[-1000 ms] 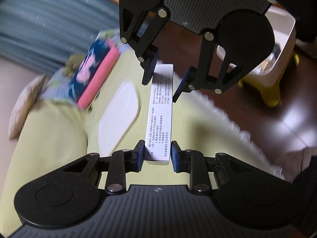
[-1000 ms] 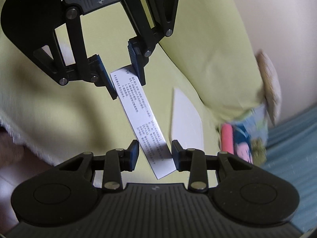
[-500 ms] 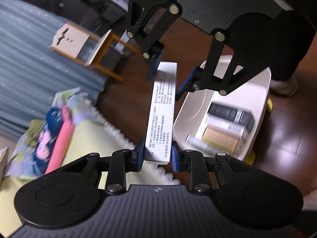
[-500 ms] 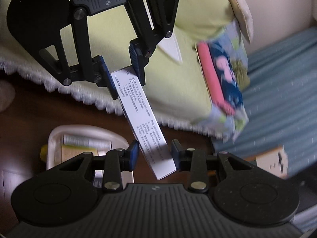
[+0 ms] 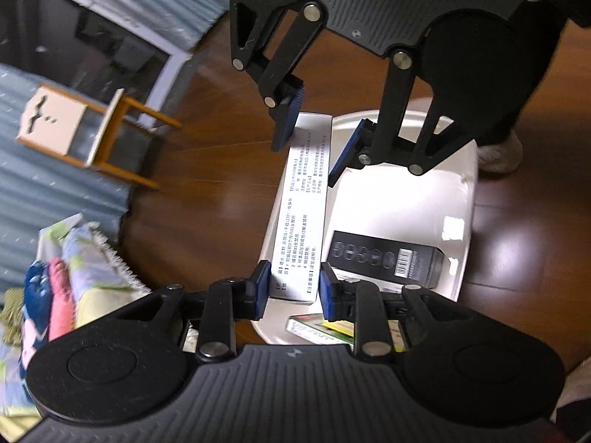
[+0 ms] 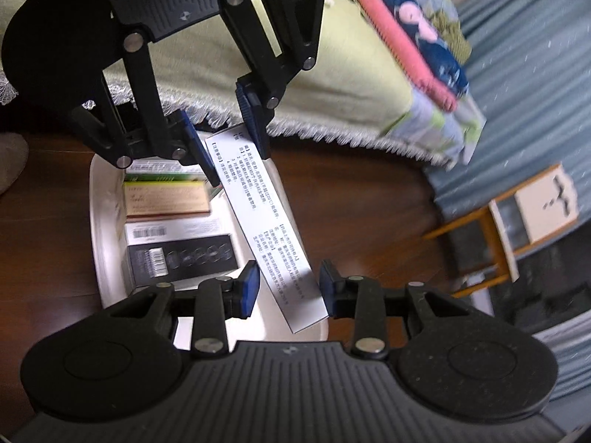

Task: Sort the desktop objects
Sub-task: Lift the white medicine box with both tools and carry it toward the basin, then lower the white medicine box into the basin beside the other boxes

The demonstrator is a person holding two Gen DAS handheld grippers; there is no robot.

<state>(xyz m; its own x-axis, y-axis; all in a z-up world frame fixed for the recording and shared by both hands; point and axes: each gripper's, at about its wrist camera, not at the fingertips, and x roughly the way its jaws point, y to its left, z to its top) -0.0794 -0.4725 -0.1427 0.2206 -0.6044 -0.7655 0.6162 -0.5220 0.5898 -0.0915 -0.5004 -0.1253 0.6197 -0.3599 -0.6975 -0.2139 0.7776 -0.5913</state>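
My left gripper (image 5: pixel 291 288) is clamped on one end of the long white box (image 5: pixel 301 214) — my right gripper (image 6: pixel 288 288) stands wide around the other end, its pads not pressing it. The box hangs over the rim of the white bin (image 5: pixel 458 199), where a black box (image 5: pixel 384 264) lies.

A long white box (image 5: pixel 301 206) printed with black text is hanging mid-frame, slightly tilted, over the white bin (image 5: pixel 436 199) holding other boxes.
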